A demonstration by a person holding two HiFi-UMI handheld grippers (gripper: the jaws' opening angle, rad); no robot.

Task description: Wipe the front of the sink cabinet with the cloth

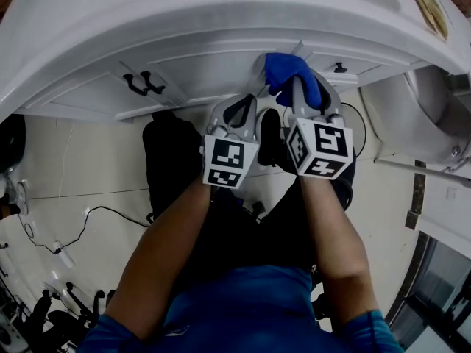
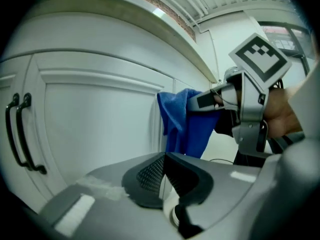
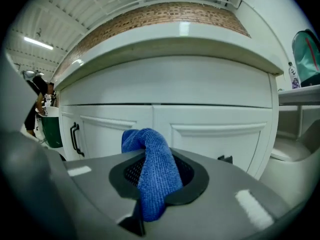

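Wiping progress on the sink cabinet (image 1: 184, 68): honestly can't see any streaks or damp patches on the white front, so no clue how much is done. The cloth is up high near the middle, by the seam between two door panels, so I'd guess it's mid-wipe or only starting, with the lower panels and both sides left to do
Right gripper (image 1: 305, 98): jaws clamped on the cloth, held up at the cabinet face just under the overhanging bench edge
Left gripper (image 1: 239, 109): jaws pressed together with nothing between them, parked just beside the right one, near the cabinet but not helping
Cloth (image 1: 291, 76): blue, bunched in the right jaws. The top humps over toward the cabinet and the rest hangs straight down, so the long axis is vertical, alongside the door. Looks like it's touching the front, can't swear to it
Door handles (image 1: 143, 85): dark pair off to the left, well apart from the cloth
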